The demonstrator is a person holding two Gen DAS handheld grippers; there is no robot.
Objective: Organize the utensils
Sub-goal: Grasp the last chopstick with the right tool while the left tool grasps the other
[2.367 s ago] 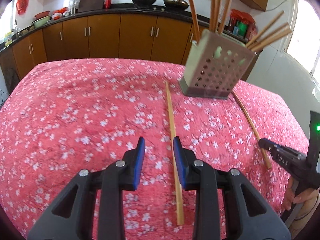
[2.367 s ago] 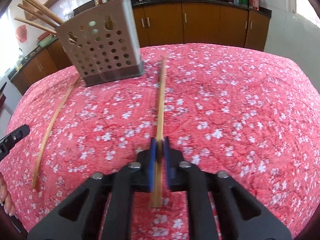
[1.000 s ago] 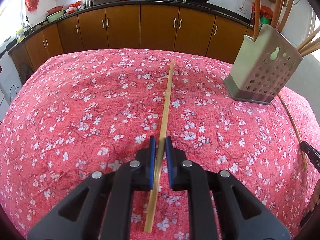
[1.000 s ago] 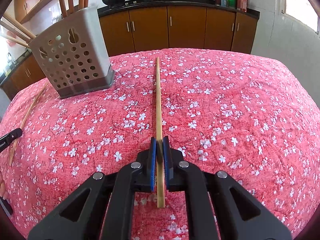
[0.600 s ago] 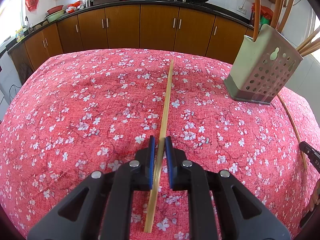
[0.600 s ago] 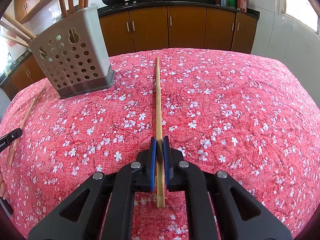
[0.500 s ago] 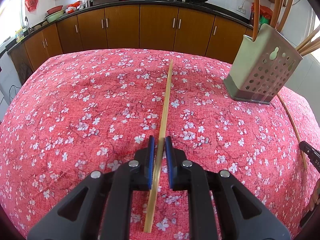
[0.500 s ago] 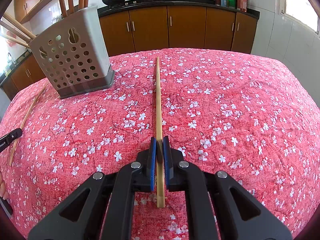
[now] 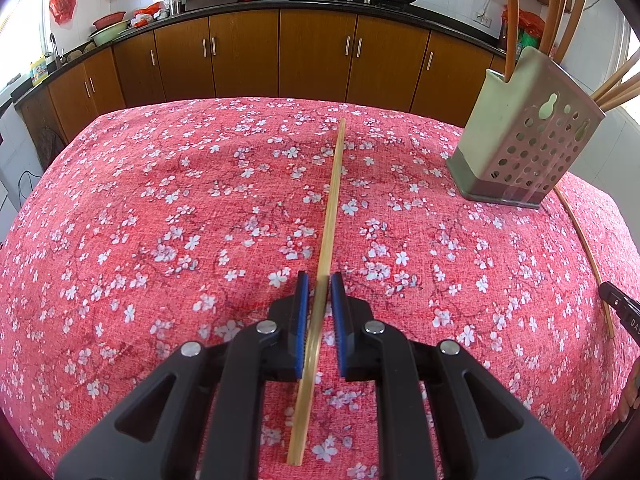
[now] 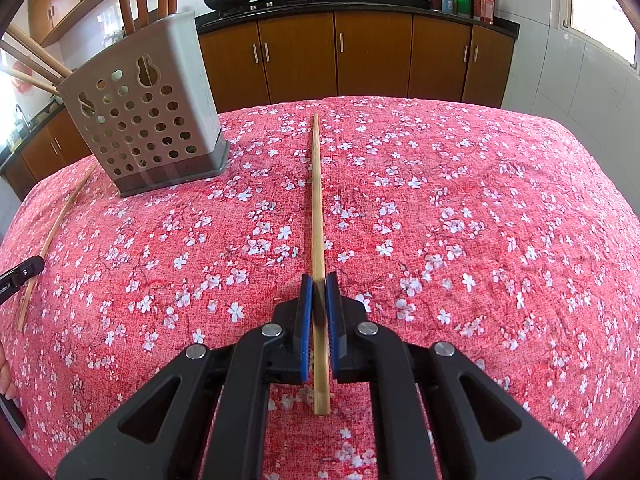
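My left gripper [image 9: 318,285] is shut on a long bamboo chopstick [image 9: 330,208] that points away over the red flowered tablecloth [image 9: 160,220]. My right gripper [image 10: 319,285] is shut on another bamboo chopstick [image 10: 317,200], also pointing away. A grey perforated utensil holder [image 9: 524,144] with several chopsticks in it stands at the far right in the left wrist view and at the far left in the right wrist view [image 10: 148,120]. The chopstick held by the other hand shows at the edge of each view [image 9: 584,248] [image 10: 52,236].
Brown kitchen cabinets [image 9: 280,56] and a black counter with woks run behind the table. The table edge drops off at the back and sides. The other gripper's tip shows at the right edge [image 9: 622,312] and at the left edge [image 10: 20,274].
Within the last second both grippers have held still on their chopsticks. Earlier, the left gripper was open beside its chopstick and has since closed on it.
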